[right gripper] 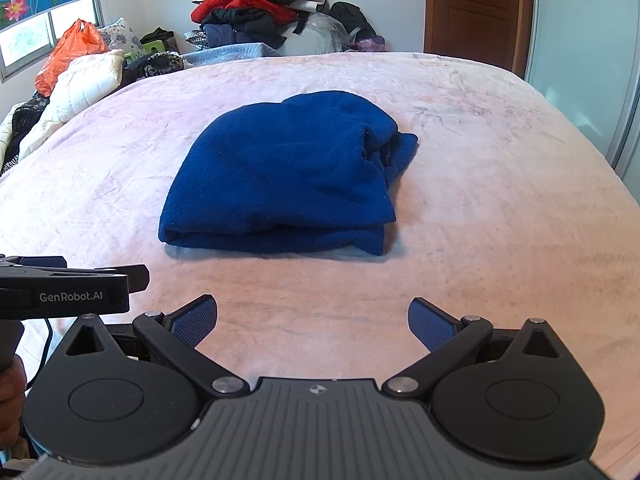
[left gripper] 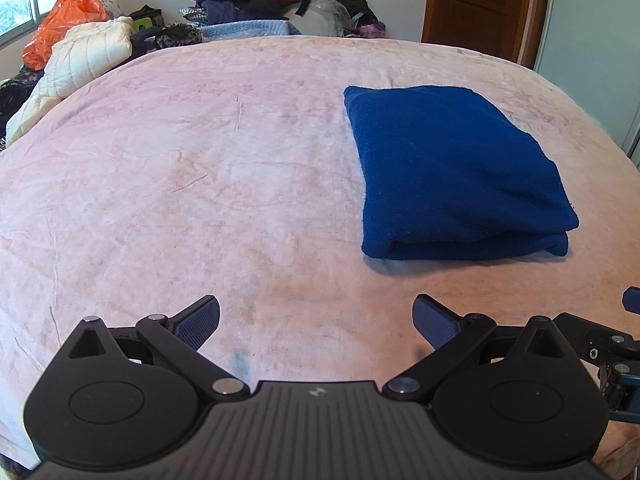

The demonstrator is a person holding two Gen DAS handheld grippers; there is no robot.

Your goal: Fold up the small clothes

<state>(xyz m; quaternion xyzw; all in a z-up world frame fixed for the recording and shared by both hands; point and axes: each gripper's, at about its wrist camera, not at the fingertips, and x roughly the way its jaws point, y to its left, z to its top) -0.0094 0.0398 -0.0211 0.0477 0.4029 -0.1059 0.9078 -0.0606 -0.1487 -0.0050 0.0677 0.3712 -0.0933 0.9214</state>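
Both grippers, left [left gripper: 316, 322] and right [right gripper: 313, 322], hover with fingers spread wide and empty over bare pink bedspread [left gripper: 160, 180], well short of the folded blue cloth's [right gripper: 280, 176] near edge mid-bed.

The pink bedspread [left gripper: 200, 184] lies bare on every side of the folded blue garment [right gripper: 280, 176], the only thing on its middle, with open cloth between it and both wide-open grippers, left [left gripper: 316, 322] and right [right gripper: 313, 322]. The far edge is hemmed in by a clothes pile [right gripper: 256, 12], and the far left corner by a white quilt [left gripper: 88, 60] and an orange bag [left gripper: 60, 24].
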